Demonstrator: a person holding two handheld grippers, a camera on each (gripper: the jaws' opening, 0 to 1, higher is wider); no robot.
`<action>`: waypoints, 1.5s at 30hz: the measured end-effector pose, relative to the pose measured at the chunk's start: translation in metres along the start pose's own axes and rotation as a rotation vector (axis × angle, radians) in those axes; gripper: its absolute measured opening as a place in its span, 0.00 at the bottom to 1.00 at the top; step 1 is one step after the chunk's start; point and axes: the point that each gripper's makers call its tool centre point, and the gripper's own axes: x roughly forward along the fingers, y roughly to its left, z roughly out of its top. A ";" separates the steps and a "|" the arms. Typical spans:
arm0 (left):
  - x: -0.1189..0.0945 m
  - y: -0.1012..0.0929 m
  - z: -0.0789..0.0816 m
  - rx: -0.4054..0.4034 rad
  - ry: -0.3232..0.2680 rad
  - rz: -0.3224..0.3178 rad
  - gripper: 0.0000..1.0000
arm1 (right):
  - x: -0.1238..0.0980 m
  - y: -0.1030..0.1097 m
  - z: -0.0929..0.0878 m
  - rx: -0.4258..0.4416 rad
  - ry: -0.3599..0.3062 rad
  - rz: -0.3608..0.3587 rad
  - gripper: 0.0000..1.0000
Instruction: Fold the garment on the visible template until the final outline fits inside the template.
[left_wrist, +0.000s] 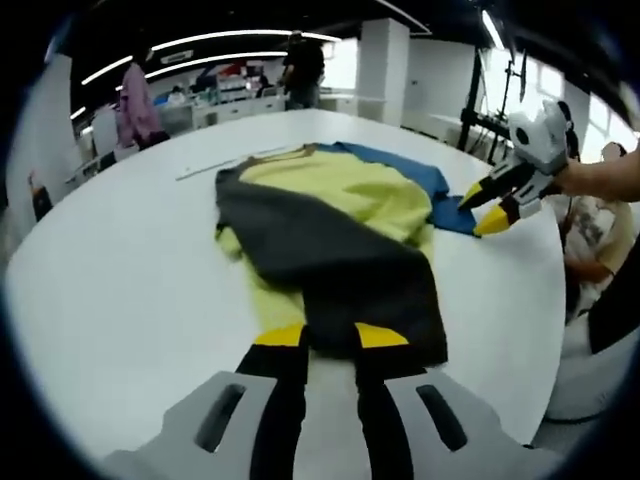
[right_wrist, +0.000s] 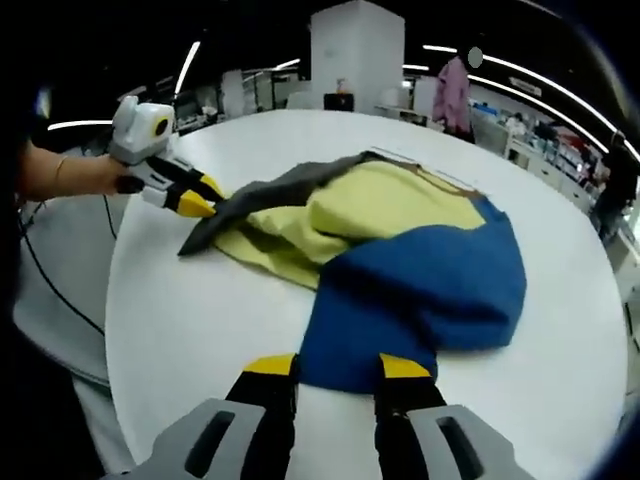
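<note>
My left gripper (left_wrist: 330, 338) pinches grey sleeve (left_wrist: 340, 270) at garment (right_wrist: 400, 240) hem, near table (left_wrist: 120, 300) edge. Right gripper (right_wrist: 338, 368) grips blue sleeve (right_wrist: 420, 290) at opposite edge. Garment long axis runs between claws; both sleeves lie straight ahead of own jaws. Template not discernible.

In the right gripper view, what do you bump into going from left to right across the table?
Person's hand → left gripper → grey part of the garment → yellow part → blue part → bare white table.
</note>
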 end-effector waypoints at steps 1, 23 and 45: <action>0.000 0.000 -0.001 -0.005 0.003 0.003 0.10 | 0.000 -0.001 0.000 -0.004 0.001 -0.006 0.22; 0.000 0.004 -0.006 -0.068 0.021 0.020 0.00 | 0.003 0.014 0.000 -0.071 0.040 0.001 0.17; -0.020 0.008 0.011 -0.065 -0.021 0.067 0.00 | -0.021 0.003 0.027 0.069 -0.060 -0.027 0.00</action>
